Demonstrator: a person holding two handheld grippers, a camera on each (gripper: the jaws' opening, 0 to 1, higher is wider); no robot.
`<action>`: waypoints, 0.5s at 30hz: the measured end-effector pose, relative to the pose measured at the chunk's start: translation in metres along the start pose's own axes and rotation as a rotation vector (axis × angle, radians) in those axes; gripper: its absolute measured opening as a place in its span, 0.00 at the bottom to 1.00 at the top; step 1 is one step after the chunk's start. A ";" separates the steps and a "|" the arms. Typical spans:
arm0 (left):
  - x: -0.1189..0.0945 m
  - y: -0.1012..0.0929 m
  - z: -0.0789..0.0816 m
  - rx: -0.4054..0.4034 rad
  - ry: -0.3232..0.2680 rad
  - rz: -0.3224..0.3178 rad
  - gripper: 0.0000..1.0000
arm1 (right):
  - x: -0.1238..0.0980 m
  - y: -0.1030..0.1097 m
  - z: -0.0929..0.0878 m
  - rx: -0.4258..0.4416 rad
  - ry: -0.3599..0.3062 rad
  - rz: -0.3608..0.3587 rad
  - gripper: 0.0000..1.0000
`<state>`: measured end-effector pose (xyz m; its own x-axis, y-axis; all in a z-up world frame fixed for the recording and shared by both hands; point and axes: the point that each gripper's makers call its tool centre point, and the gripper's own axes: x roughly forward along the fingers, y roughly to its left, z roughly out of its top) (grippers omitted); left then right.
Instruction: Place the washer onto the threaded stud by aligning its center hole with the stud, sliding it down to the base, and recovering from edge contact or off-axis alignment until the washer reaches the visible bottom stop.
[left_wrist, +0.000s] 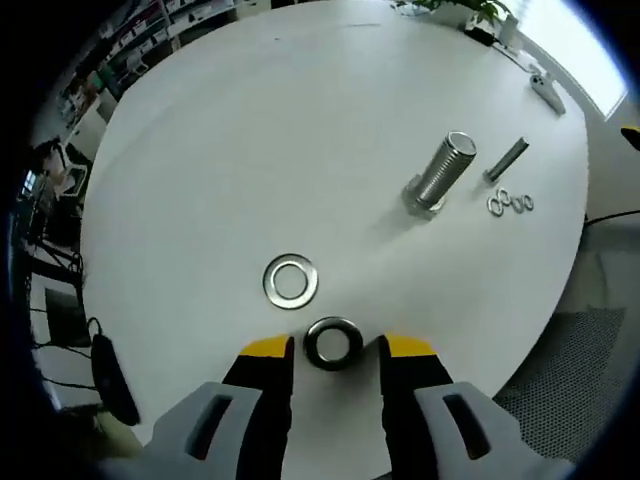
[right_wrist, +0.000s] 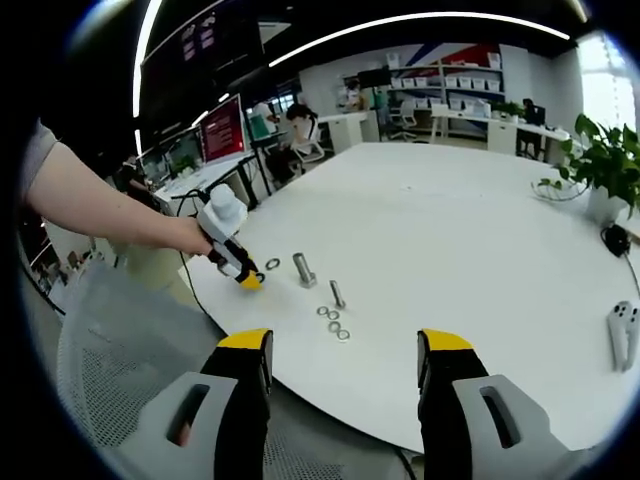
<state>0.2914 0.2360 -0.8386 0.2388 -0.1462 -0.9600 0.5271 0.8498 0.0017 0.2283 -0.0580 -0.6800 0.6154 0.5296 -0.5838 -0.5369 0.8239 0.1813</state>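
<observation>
1. Left gripper view: white round table; flat silver washer lies on it, left of centre, nothing touching it
2. Just below it a darker thick washer sits between the yellow-tipped jaws of the left gripper; jaws spread apart, gap on both sides, gripping nothing
3. Further right the threaded stud stands on its base, well apart from both washers
4. Right of the stud a thin bolt lies flat, three small washers beside it
5. Right gripper view: person's arm at left holds the left gripper at the table edge, tips near the washer
6. Right gripper jaws wide apart, empty, off the table edge, well apart from the stud
</observation>
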 end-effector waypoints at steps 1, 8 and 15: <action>0.000 0.001 0.000 -0.006 0.000 0.001 0.33 | 0.000 0.000 0.000 0.002 -0.002 0.001 0.61; 0.000 0.000 -0.003 0.037 0.108 -0.010 0.30 | 0.000 0.000 0.001 0.010 -0.004 0.004 0.61; -0.001 0.001 -0.004 0.036 0.106 -0.008 0.30 | 0.000 0.001 0.001 0.010 -0.003 0.010 0.61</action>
<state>0.2882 0.2387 -0.8392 0.1478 -0.0972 -0.9842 0.5583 0.8297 0.0019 0.2281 -0.0570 -0.6793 0.6122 0.5381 -0.5794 -0.5373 0.8207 0.1944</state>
